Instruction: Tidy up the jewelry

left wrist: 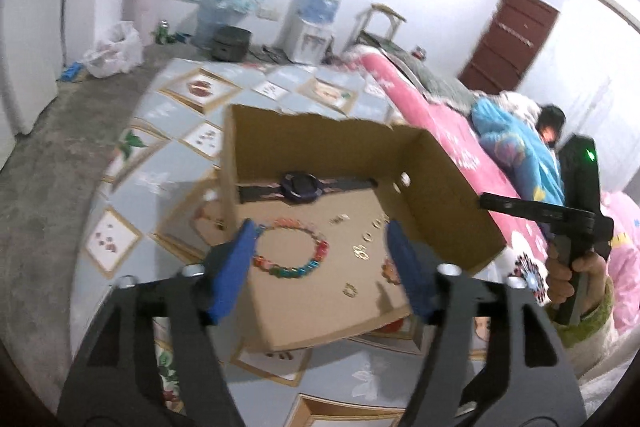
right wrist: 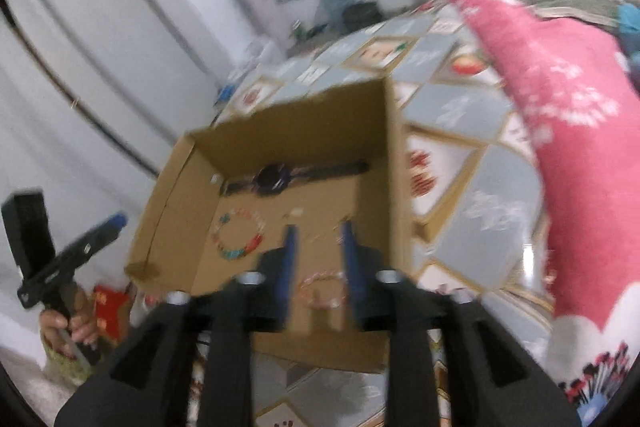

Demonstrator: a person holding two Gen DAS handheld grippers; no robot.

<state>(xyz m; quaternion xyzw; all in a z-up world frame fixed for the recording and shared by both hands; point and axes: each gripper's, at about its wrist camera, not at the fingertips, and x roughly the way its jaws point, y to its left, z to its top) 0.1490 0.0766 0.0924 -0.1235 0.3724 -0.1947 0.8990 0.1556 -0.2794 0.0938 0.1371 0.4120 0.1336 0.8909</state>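
An open cardboard box (left wrist: 320,143) (right wrist: 300,123) sits on a patterned cloth. On its floor lie a dark wristwatch (left wrist: 300,187) (right wrist: 274,177), a bracelet of coloured beads (left wrist: 320,251) (right wrist: 234,253) and several small gold earrings (left wrist: 362,253). My left gripper (left wrist: 322,251) hangs open over the box, its blue fingers to either side of the coloured bracelet without touching it. My right gripper (right wrist: 319,251) is open above a pink bracelet (right wrist: 316,277) that lies at the box's near edge. Each gripper also shows in the other view, held in a hand (left wrist: 572,267) (right wrist: 72,323).
The patterned cloth (left wrist: 180,167) spreads around the box. A pink blanket (left wrist: 440,131) (right wrist: 560,107) lies along the right, with a person in blue (left wrist: 520,147) lying beyond it. A water dispenser (left wrist: 316,11) and plastic bags stand by the far wall.
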